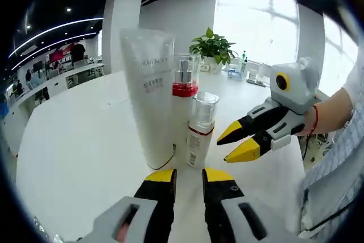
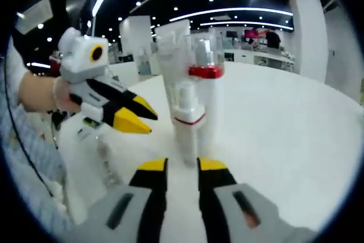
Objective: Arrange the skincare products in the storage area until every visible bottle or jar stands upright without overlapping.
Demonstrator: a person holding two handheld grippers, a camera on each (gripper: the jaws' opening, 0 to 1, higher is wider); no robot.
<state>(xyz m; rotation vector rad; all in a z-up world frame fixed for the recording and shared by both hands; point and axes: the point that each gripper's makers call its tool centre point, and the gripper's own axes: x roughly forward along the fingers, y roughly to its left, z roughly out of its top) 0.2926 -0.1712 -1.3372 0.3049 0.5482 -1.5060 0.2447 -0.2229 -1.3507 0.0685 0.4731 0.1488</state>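
Observation:
Three skincare items stand upright in a tight cluster on the white table [image 1: 74,140]. A tall white tube [image 1: 151,101] stands on its cap. Behind it is a clear pump bottle with a red band [image 1: 185,81]. In front stands a small white bottle with a clear cap [image 1: 199,132]. My left gripper [image 1: 190,176] is open just short of the tube and small bottle, holding nothing. My right gripper [image 1: 234,142] hovers a little to the right of the small bottle, jaws slightly apart. In the right gripper view, the right gripper [image 2: 182,166] faces the small bottle [image 2: 186,120], with the red-banded bottle [image 2: 203,72] and tube [image 2: 169,55] behind and the left gripper [image 2: 139,116] at the left.
A potted plant [image 1: 213,46] and small items stand at the table's far side. A person's hand [image 1: 335,112] and striped sleeve hold the right gripper. The table surface spreads wide to the left [image 1: 68,118] and to the right [image 2: 284,135].

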